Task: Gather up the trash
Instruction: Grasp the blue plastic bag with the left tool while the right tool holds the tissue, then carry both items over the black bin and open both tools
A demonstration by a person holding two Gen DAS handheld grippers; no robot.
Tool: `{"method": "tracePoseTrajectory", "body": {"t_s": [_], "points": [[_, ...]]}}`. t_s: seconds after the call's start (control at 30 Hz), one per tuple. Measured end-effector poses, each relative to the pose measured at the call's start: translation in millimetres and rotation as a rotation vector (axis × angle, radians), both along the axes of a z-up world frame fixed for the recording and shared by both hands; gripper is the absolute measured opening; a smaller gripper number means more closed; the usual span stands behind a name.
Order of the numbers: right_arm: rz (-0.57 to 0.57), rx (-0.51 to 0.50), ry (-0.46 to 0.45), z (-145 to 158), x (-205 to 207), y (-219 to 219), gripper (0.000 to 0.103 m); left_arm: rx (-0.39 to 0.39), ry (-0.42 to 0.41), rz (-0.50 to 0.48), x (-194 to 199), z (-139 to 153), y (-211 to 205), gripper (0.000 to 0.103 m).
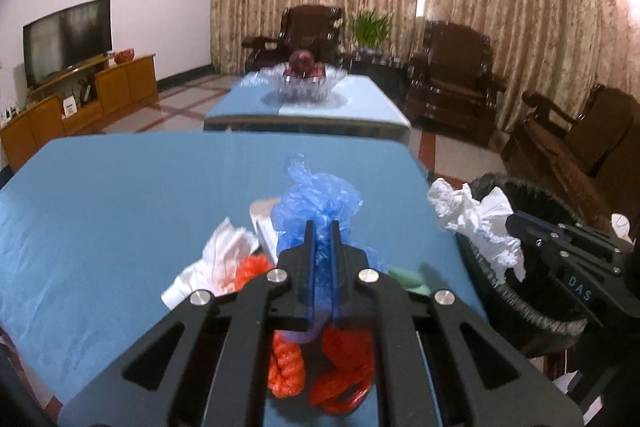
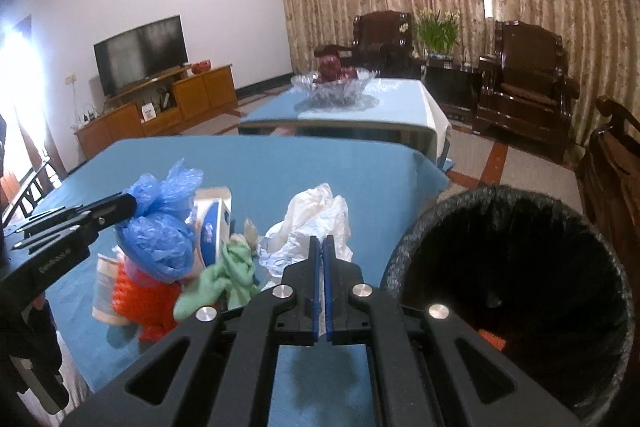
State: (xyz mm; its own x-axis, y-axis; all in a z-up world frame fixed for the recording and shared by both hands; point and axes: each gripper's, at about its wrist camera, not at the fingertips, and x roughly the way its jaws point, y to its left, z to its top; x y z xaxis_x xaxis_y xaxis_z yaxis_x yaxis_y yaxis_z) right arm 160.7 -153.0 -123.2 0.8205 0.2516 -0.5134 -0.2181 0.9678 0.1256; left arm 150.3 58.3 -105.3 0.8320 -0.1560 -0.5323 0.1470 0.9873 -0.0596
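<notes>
The left gripper [image 1: 323,227] has its jaws nearly closed on a crumpled blue thin-film plastic bag [image 1: 316,203], pinching a gathered fold near the bag's middle. The right gripper [image 2: 323,247] is pinched tight on a wad of crumpled white tissue paper [image 2: 316,219], which in the left view hangs over the rim of the black round bin [image 2: 516,267] lined with a dark bag, at about 3 o'clock from the pile.

Both pieces look nearly weightless and fully soft. The film is probably slippery and may slide out unless a bunched knot is taken, so the thick gathered part seems the best hold. The tissue should compress and could tear if snagged; any fold serves.

The rest of the trash lies around the blue bag: an orange-red plastic mesh net [image 1: 286,367] at 6 o'clock, a white stained napkin [image 1: 216,263] at 8 o'clock, a green cloth scrap [image 2: 224,275] and a small white-and-blue carton [image 2: 214,223] beside it.

The pile sits on a blue tablecloth [image 1: 120,207], smooth and flat. At 12 o'clock stands a second blue table with a cut-glass fruit bowl [image 1: 306,85]; dark wooden armchairs [image 1: 452,83], patterned curtains and a black television [image 1: 66,41] surround it.
</notes>
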Motion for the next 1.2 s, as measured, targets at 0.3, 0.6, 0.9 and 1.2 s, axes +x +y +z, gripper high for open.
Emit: {"method": "tracePoseTrajectory", "body": {"t_s": [0.3, 0.6, 0.9, 1.2], "points": [[-0.039, 0.028, -0.091, 42.3, -18.0, -22.7, 0.002, -0.003, -0.036, -0.047, -0.1, 33.8, -22.6, 0.005], [-0.121, 0.01, -0.127, 57.5, -40.3, -61.7, 0.002, -0.017, -0.067, -0.121, -1.4, 47.0, -68.4, 0.005], [-0.253, -0.015, -0.096, 47.9, -49.5, -124.3, 0.002, -0.045, -0.034, -0.228, 8.2, 31.7, -135.8, 0.005], [-0.355, -0.01, -0.03, 19.7, -39.8, -176.5, 0.002, -0.052, -0.015, -0.318, 25.1, 7.2, -193.1, 0.005]]}}
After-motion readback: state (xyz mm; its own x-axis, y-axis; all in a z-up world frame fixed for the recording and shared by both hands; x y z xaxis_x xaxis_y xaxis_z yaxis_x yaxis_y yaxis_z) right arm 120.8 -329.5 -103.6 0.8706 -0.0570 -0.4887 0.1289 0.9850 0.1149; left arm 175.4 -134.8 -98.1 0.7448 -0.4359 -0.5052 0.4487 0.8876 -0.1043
